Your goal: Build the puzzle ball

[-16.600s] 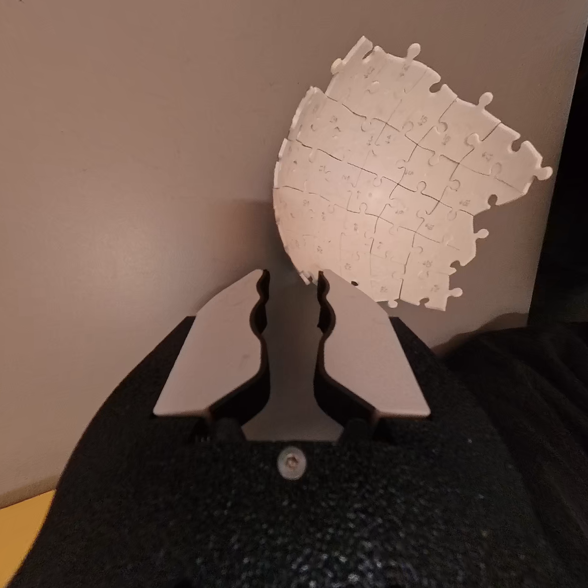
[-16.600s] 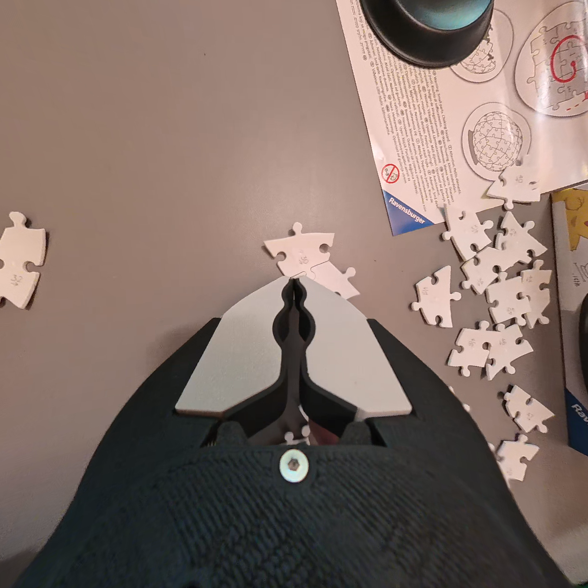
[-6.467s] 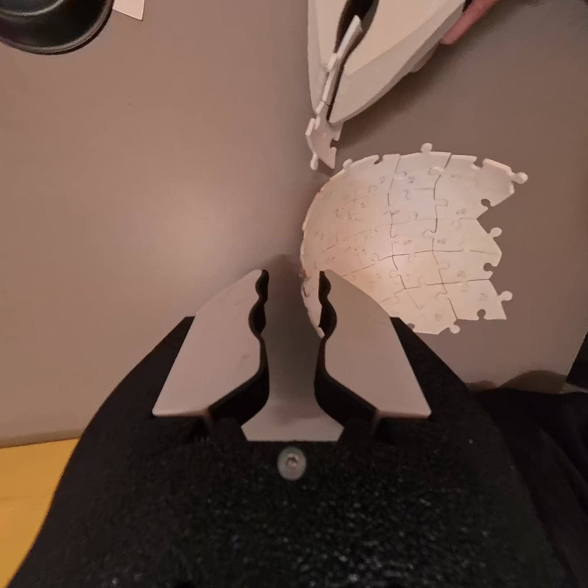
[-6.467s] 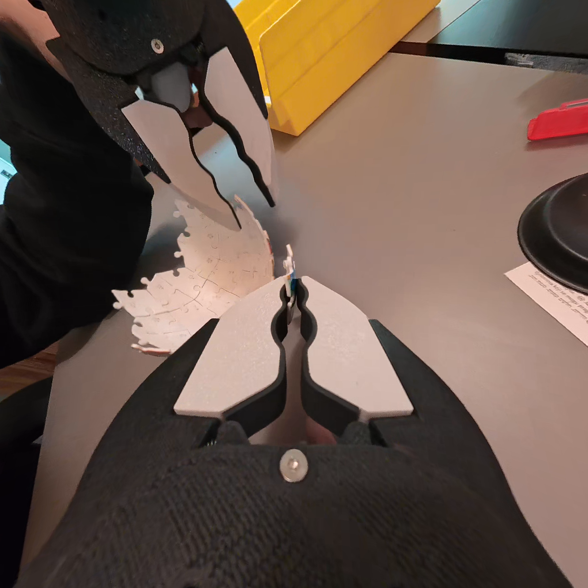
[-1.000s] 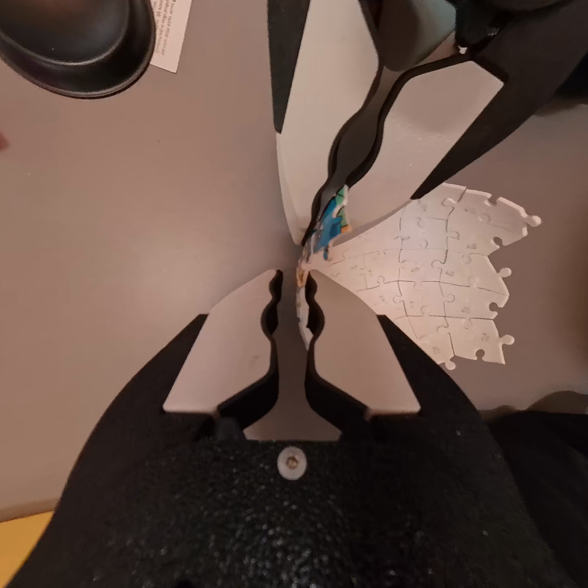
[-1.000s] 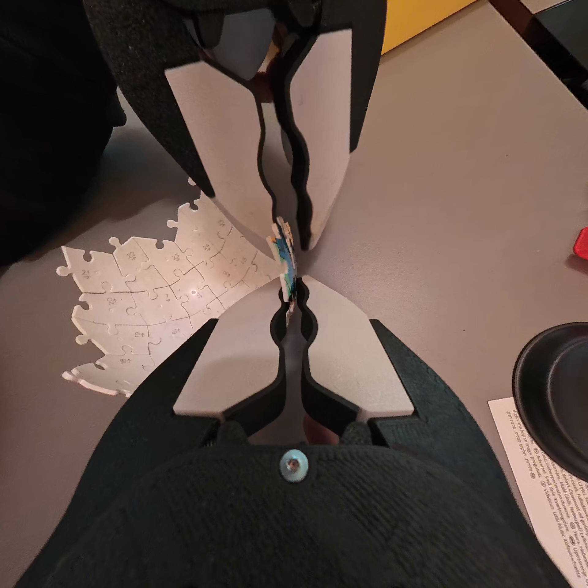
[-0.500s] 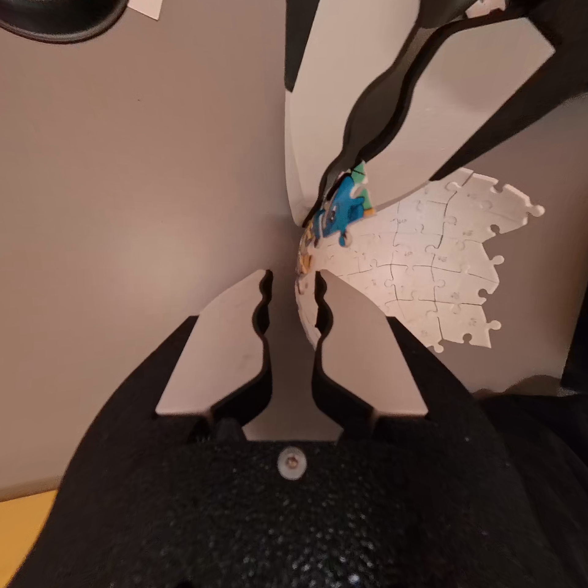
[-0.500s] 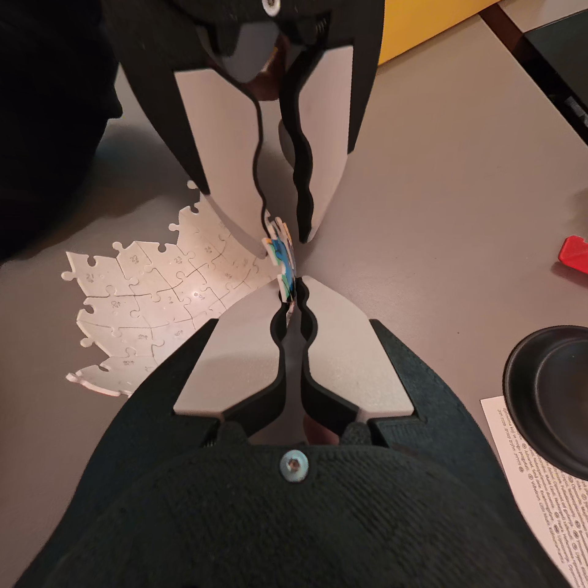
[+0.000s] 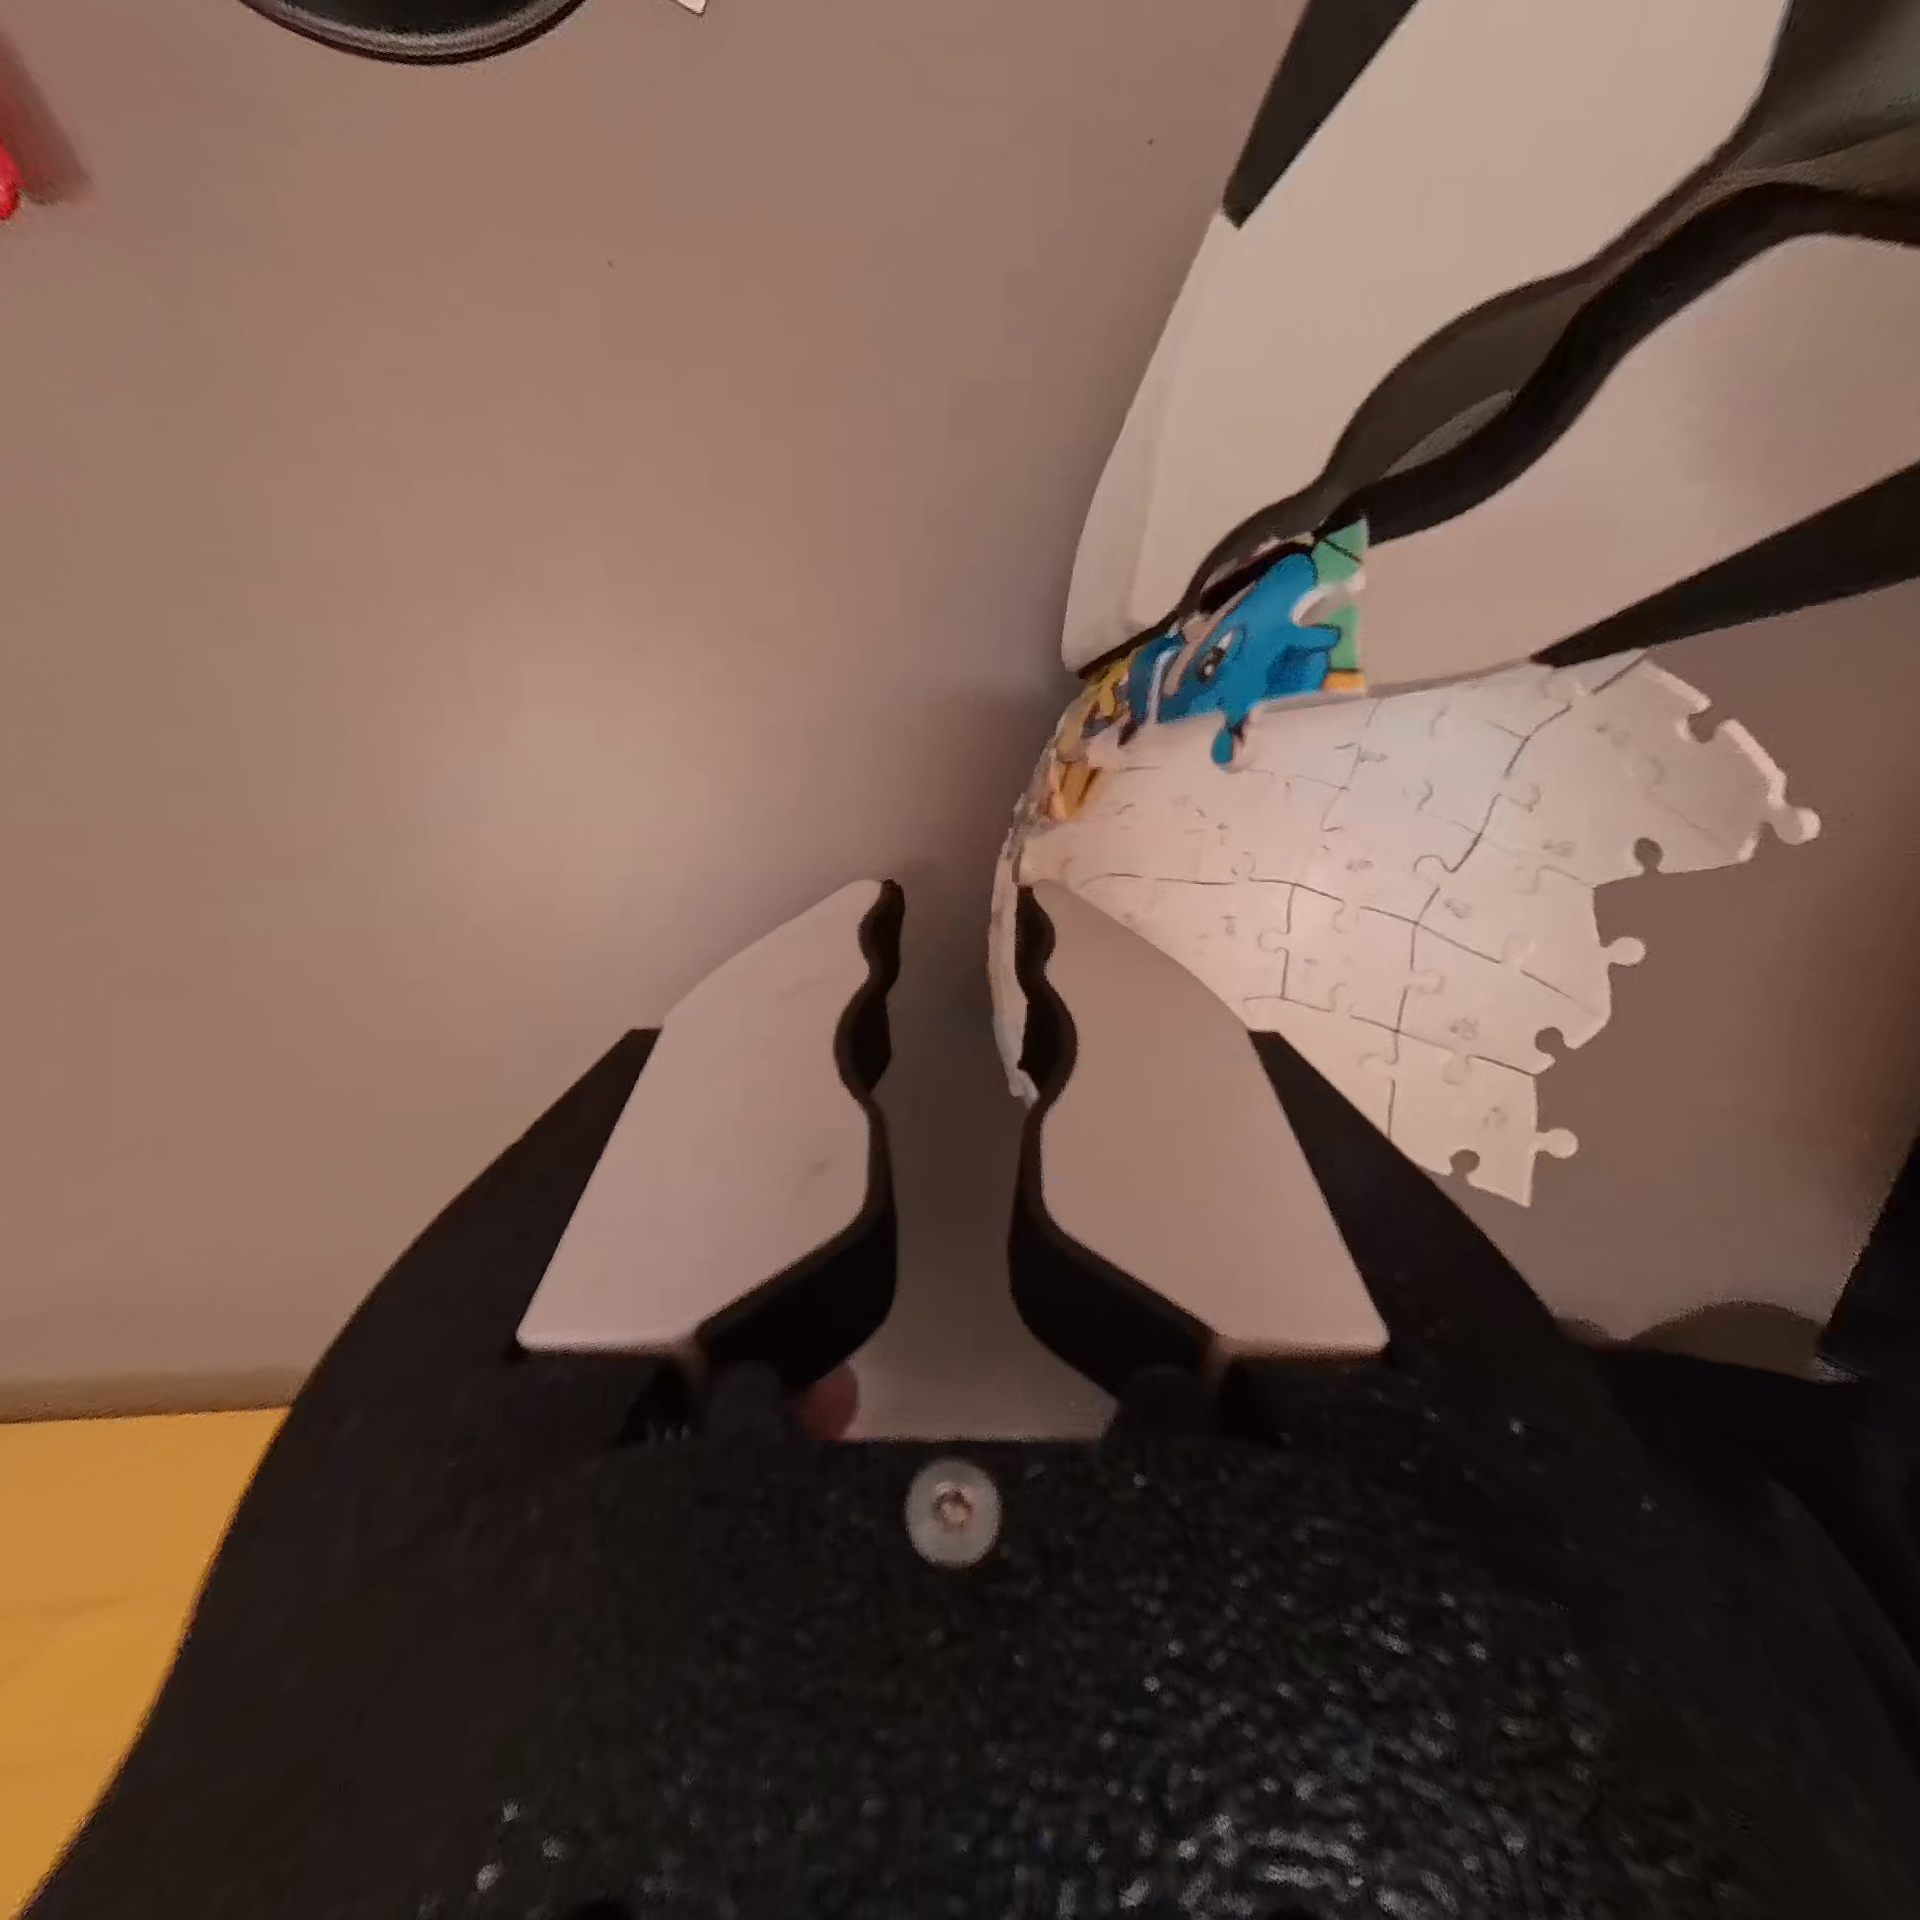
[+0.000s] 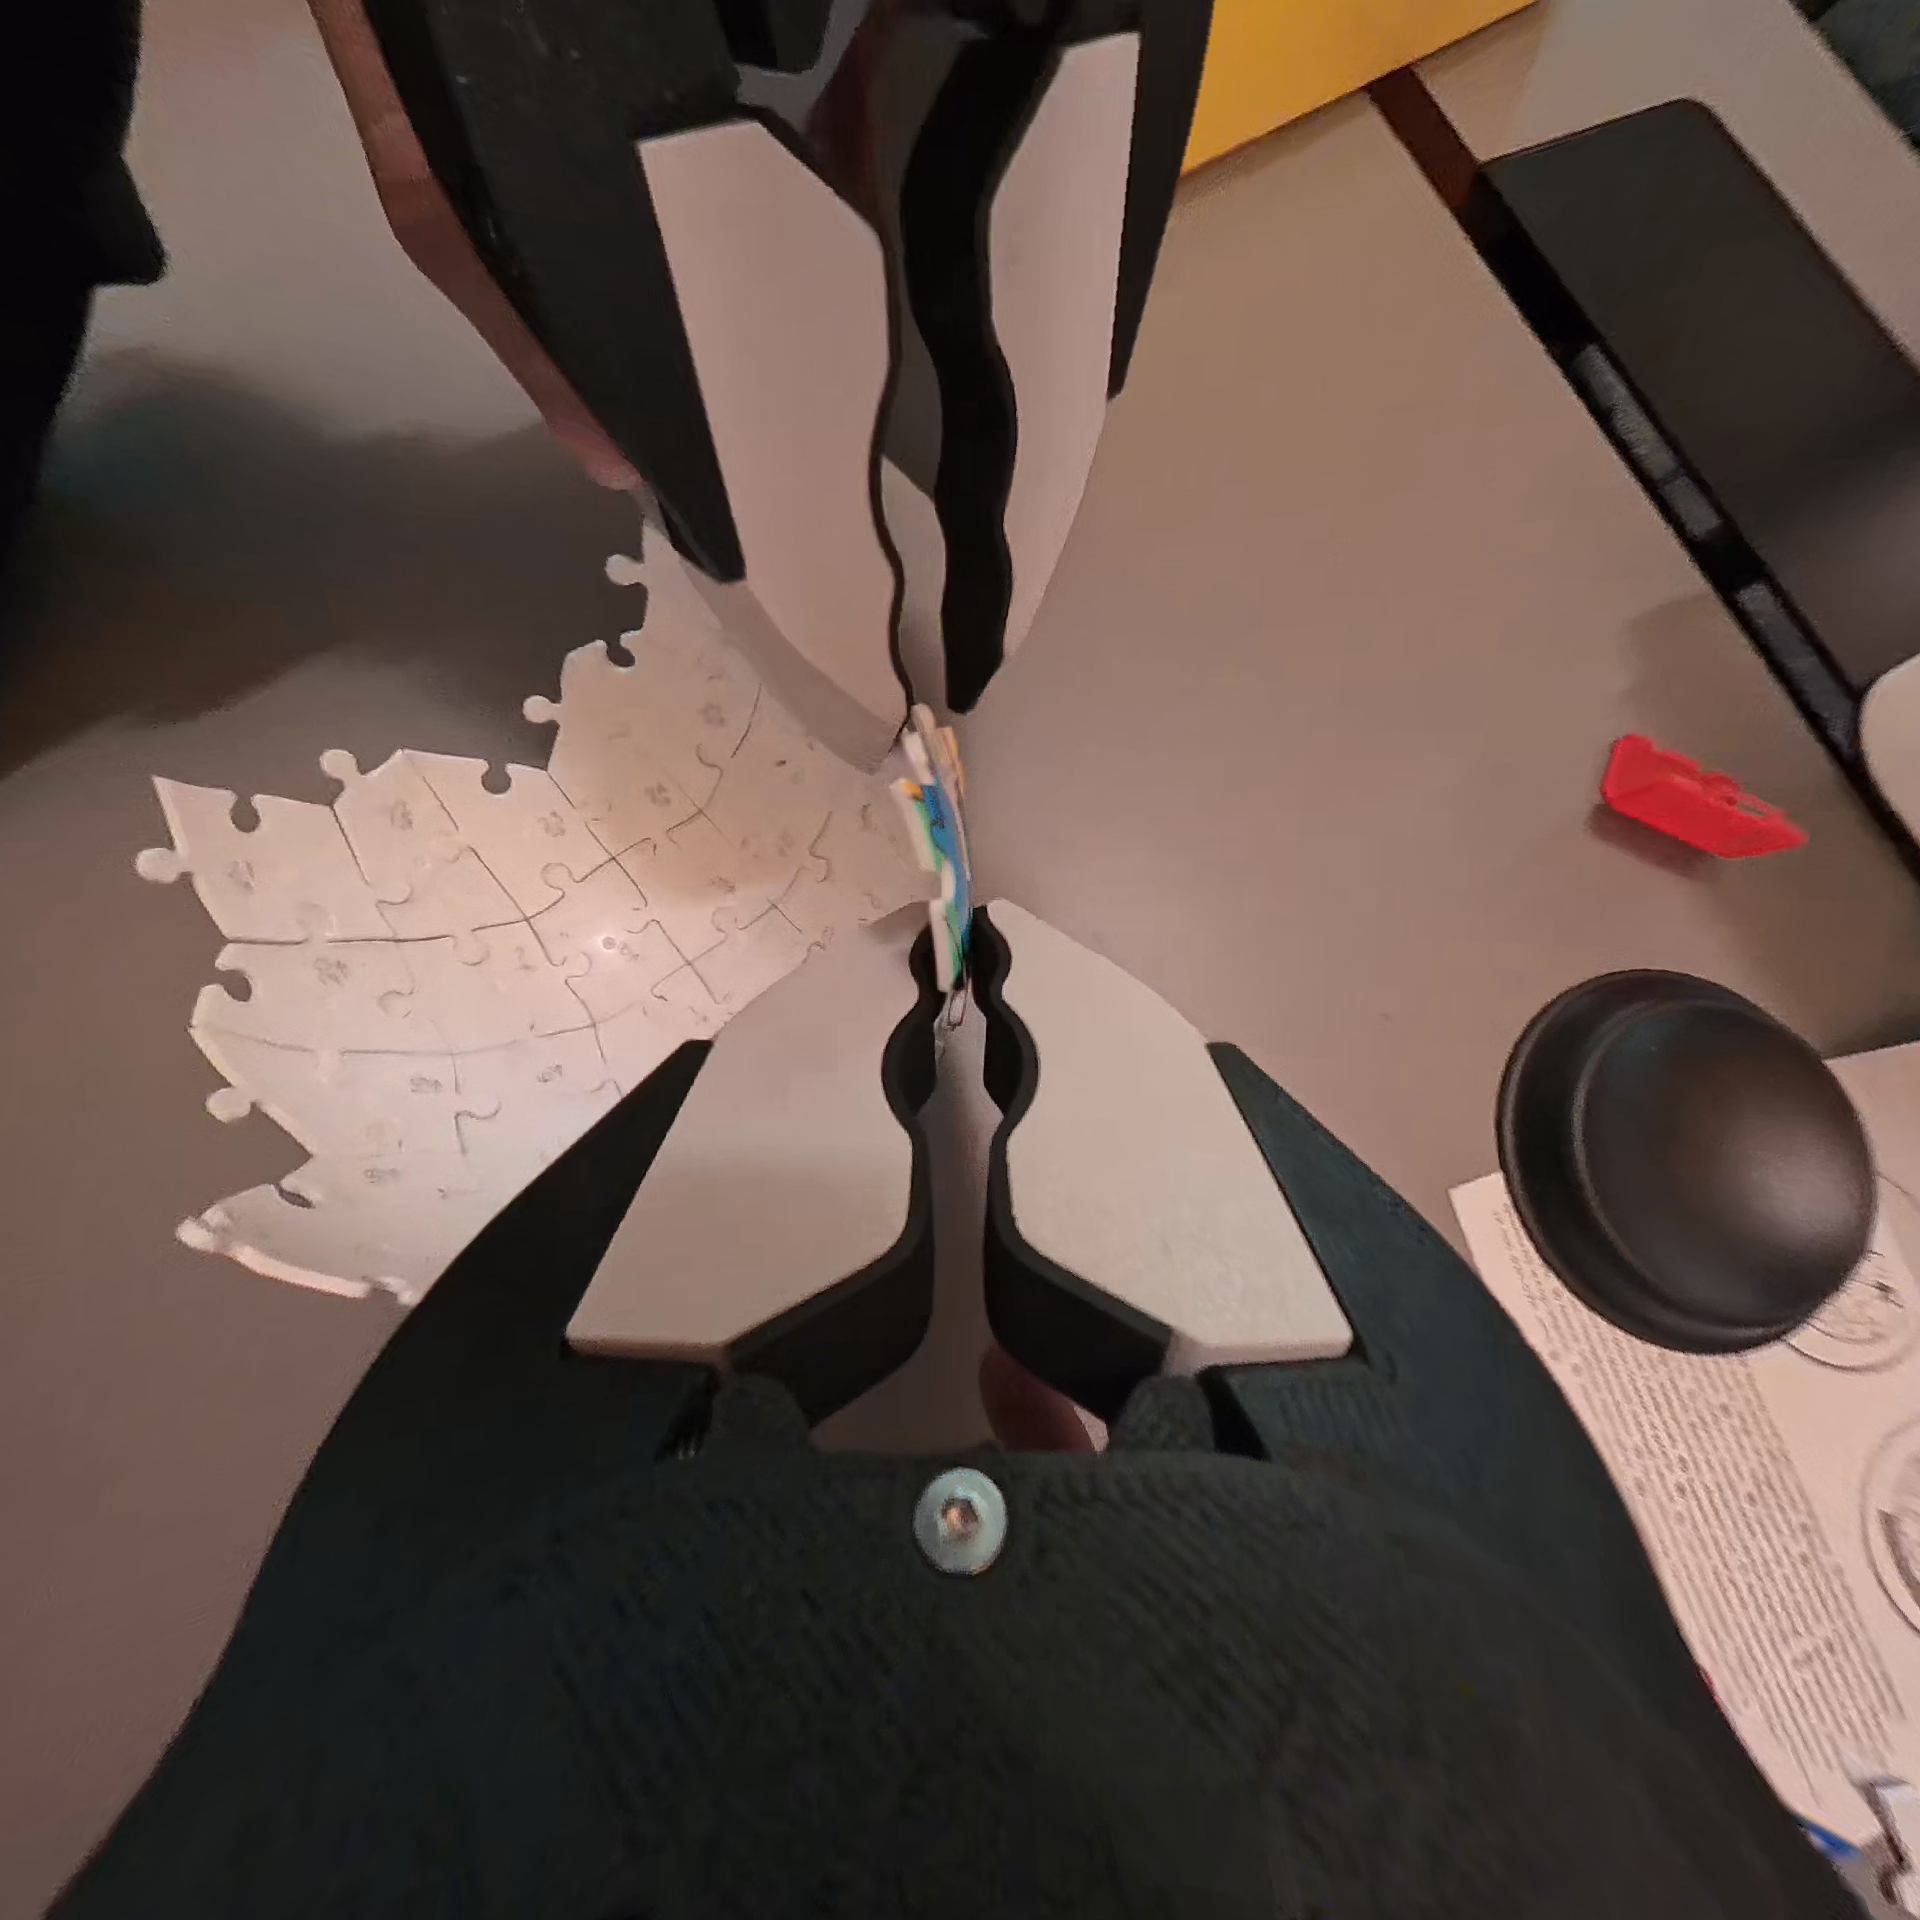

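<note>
Take the curved shell (image 10: 499, 935) of joined puzzle pieces as your landmark; it sits low over the grey table (image 10: 1299, 623), white numbered backs showing.

At the shell's left, in the right wrist view, the ragged tabbed rim hangs free with nothing backing it. Treat the shell as light, thin plastic held only by its interlocks: stiff enough to keep its curve, but likely to hinge or pop apart at a seam if you twist it. Don't take hold out there.

At the shell's right rim, your left gripper (image 10: 925, 707) comes in from above. Its jaws look slightly parted, one finger lying against the shell's inside; I cannot tell whether it clamps the rim.

Just below, your right gripper (image 10: 961, 935) is nearly closed, pinching the loose printed piece (image 9: 1247, 665) edge-on at that rim. Hold it by its body, leaving the tabs clear, and press straight in.

Right of the shell, well apart, lie a red object (image 10: 1694, 800), a black dome (image 10: 1683, 1153) and an instruction sheet (image 10: 1704, 1455).
</note>
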